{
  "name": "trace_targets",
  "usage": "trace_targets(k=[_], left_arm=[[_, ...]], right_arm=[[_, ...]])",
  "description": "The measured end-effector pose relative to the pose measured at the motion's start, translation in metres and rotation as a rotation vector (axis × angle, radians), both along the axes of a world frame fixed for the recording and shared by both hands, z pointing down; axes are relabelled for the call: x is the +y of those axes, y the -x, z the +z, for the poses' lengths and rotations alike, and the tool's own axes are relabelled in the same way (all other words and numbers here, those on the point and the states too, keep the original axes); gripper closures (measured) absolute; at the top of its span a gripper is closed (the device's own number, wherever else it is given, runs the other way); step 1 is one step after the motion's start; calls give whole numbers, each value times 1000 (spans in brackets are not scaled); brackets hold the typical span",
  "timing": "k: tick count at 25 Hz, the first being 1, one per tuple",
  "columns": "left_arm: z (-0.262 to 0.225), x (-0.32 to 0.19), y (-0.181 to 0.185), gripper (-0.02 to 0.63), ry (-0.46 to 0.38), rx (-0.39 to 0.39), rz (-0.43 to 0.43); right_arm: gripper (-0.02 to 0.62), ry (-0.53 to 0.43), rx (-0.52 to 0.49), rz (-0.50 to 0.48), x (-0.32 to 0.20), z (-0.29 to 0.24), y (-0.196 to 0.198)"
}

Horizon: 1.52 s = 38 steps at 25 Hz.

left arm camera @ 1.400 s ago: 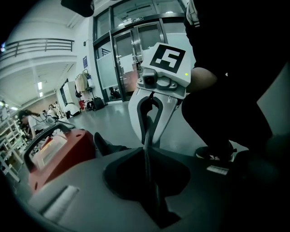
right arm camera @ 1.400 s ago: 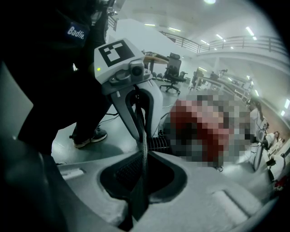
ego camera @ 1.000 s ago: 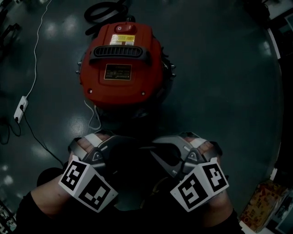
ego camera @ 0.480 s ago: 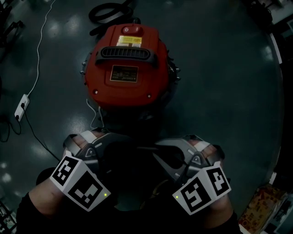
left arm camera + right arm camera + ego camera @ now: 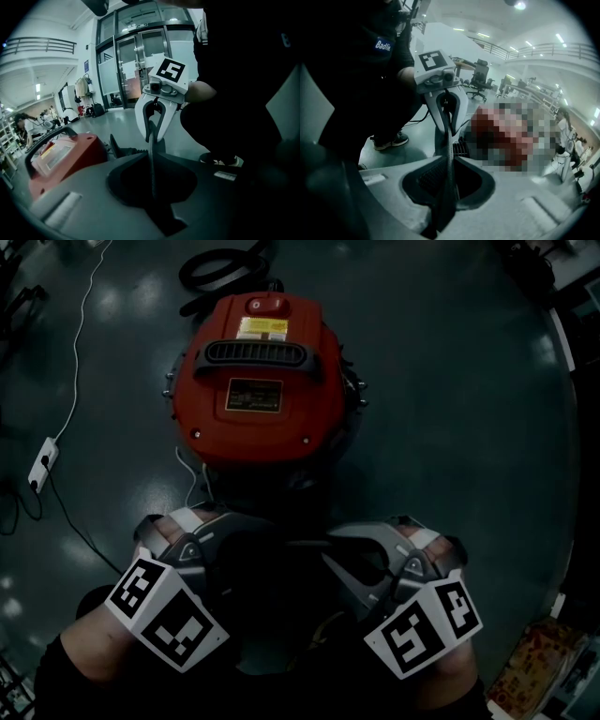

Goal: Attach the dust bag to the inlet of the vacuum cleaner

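The dust bag [image 5: 281, 568], dark and flat, is being held between the two grippers low in the head view, on the near side of the red vacuum cleaner [image 5: 267, 381] that is standing on the floor [image 5: 450, 427]. In the dim light it cannot be told whether the bag is touching the cleaner's body. One side of the bag is being clasped by the left gripper [image 5: 246, 549], its jaws nearly together on the thin edge. The opposite side is being gripped by the right gripper [image 5: 330, 554], whose jaws have just been opening slightly, with the bag's edge lying between them and filling the gap. The grippers are being pointed toward each other along the bag.
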<state>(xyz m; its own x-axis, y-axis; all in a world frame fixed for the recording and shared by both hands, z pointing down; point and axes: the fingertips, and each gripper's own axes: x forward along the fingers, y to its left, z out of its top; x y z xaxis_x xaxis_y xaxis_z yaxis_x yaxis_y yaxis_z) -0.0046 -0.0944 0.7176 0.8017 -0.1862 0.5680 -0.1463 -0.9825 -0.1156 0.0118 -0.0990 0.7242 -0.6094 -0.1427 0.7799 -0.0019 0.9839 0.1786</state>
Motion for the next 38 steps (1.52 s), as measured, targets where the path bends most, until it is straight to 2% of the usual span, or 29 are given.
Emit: trace_targets(k=[6,14,21,31,38], left_arm=[[-2,-6,7,569,4,13,-38],[0,-17,-4,563,-55,-6,-32],[-1,-17,2,561,-45,6,-68],[0,-28,-2,555,-83,-18,-61],[-1,-26,-2,545,-83,-9,-59]], right_arm=[[533,-44,4,-24,-7,-1,8],[532,-26,-25,26,-11,0,-5],[525,-92,0,-25,-21,-2,3],[525,-38,-43,18,-22,-3,-2],[509,-53,-40,13,-24,0,0]])
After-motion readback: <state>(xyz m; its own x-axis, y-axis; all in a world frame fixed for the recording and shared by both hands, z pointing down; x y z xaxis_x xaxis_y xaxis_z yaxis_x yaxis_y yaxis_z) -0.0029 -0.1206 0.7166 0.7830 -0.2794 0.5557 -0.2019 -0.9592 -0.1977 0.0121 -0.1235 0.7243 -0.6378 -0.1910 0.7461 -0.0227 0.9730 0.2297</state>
